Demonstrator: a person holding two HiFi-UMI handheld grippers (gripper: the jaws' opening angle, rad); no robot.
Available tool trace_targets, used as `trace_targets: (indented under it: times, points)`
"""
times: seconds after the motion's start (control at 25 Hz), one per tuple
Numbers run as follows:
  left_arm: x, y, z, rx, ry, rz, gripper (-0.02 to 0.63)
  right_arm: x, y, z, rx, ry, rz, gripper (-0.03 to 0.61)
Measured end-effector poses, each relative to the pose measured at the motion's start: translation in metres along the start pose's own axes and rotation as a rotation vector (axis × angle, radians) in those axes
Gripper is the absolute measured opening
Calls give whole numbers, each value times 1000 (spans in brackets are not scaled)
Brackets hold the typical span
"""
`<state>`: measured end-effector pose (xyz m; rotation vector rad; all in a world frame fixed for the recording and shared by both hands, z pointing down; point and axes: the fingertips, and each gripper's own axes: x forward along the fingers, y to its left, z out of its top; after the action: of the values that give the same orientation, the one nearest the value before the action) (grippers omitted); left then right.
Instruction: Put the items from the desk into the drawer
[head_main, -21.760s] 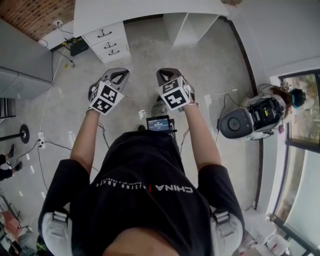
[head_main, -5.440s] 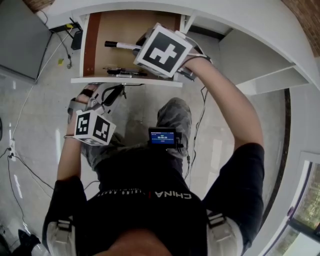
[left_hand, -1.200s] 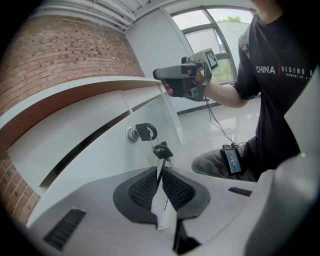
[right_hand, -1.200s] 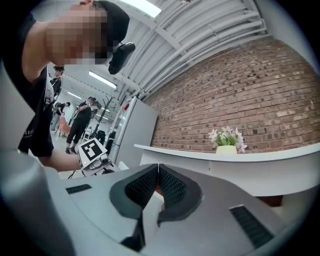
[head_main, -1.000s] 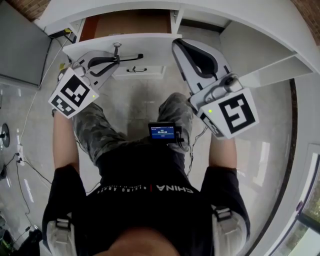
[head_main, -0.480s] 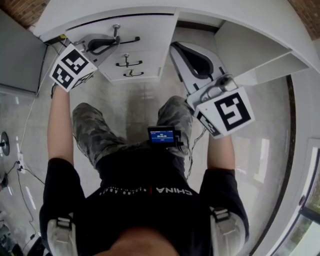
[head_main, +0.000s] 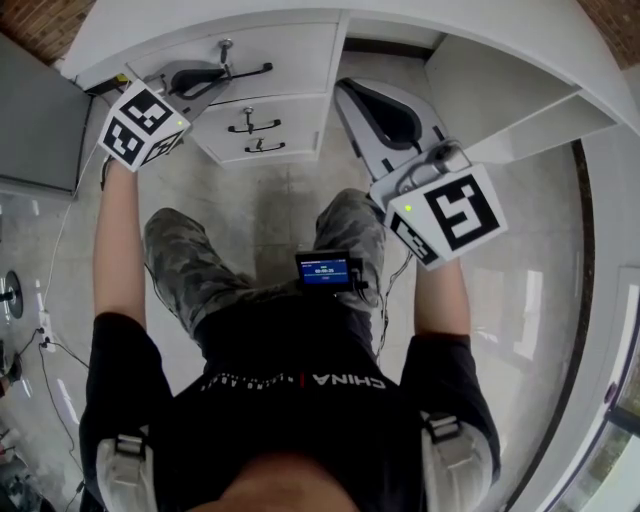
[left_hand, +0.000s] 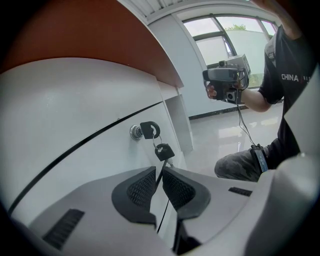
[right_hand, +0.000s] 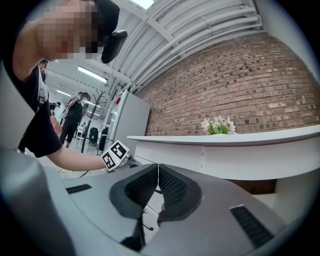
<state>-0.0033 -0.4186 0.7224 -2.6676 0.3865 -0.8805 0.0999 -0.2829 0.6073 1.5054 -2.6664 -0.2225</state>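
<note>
White drawer (head_main: 290, 55) front, sitting flush with the rest of the unit under the desk (right_hand: 240, 145), at the top of the stack. No loose items show up in any view, so my guess is they're inside it and the job is basically done.

Left gripper (left_hand: 159, 171) is pinched down narrow on the thin black handle (head_main: 250, 71), out toward its left end. You can see the rod running right between the pads. Right gripper (right_hand: 158, 170) has its jaws pressed together on nothing and is just hanging out in front of the desk, away from the drawer.

Handling-wise, I'd expect the drawer to be stiff and slide on runners, not heavy. That handle looks like a skinny, smooth metal rod, so it could slip or twist in the pads. If it needs another pull or push, I'd grab it near the middle rather than the end so the drawer doesn't rack sideways.

Views:
- The left gripper view is the only one with the lock up close: a key (left_hand: 149, 130) is in it, with a second one dangling below.
- The head view gives the whole picture, including the two lower drawers (head_main: 255, 128) and where both arms are.
- The right gripper view gets the desk top with some flowers (right_hand: 217, 125) on it and the brick wall (right_hand: 240, 85) behind. The head view mostly misses those.
</note>
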Motion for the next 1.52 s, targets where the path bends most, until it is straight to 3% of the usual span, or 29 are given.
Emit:
trace_targets:
  times: [0.24,0.52,0.64,0.8,1.0,1.32,1.52]
  points:
    - [0,0,-2,33,-17,42,43,-5,4,-3,2,8,5,17]
    - [-17,1,9,121,-79,248,41,-5,5,-2,-6,23,4,17]
    - [-38,-4,14,81,-163,320,38,-1,5,-14,-14,52,-4,17]
    - [-61,-17,6,-58,-284,397,12,9,15,-37,-21,92,3,17]
    - [-68,-46,-15,-183,-330,365,12,19,38,-67,30,150,40,17]
    - [-59,-50,-22,-168,-315,321,12,32,42,-81,83,181,67,17]
    - [-55,-38,-15,-168,-348,253,12,44,34,-79,38,230,23,17]
